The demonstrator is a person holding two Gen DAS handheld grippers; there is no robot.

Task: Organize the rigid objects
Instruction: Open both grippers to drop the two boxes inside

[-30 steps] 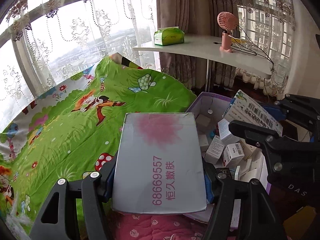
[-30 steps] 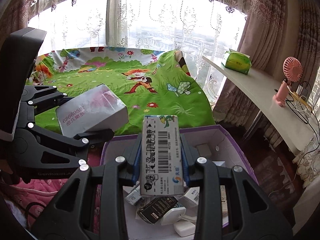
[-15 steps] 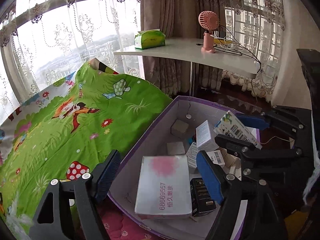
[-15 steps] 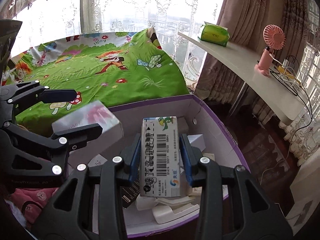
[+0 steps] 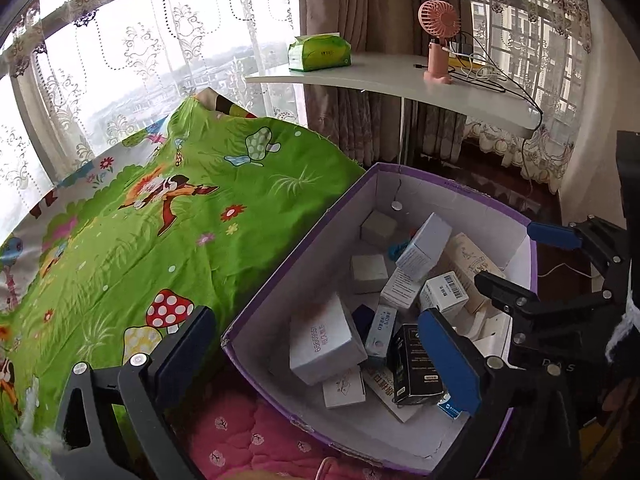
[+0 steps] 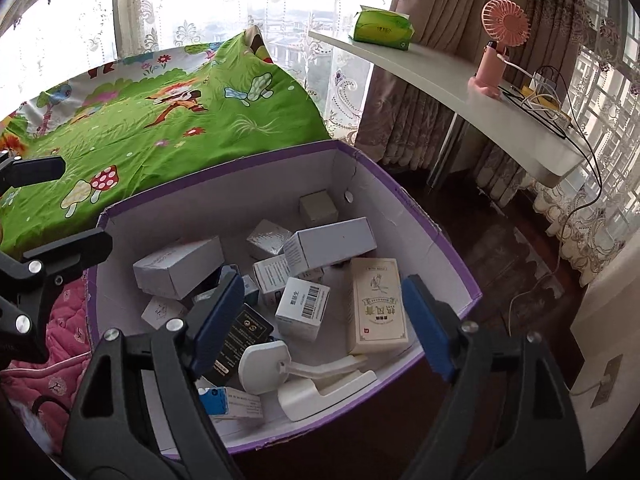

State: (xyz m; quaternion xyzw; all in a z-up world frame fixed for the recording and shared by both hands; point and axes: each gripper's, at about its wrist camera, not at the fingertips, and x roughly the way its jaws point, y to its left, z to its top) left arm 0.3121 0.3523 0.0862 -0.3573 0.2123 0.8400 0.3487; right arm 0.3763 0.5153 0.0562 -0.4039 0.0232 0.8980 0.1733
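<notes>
Left wrist view: our left tool (image 5: 320,356) has just spread wide and empty above the grey carton (image 5: 324,340) lying in the purple box (image 5: 280,276), the right tool (image 6: 320,320) likewise.

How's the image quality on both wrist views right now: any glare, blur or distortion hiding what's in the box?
Left wrist view: window blown out white, strong fisheye bend and dark corners; box contents evenly lit and sharp. Right wrist view: same backlit window and curved desk; box interior clear, labels legible, no motion blur.
</notes>
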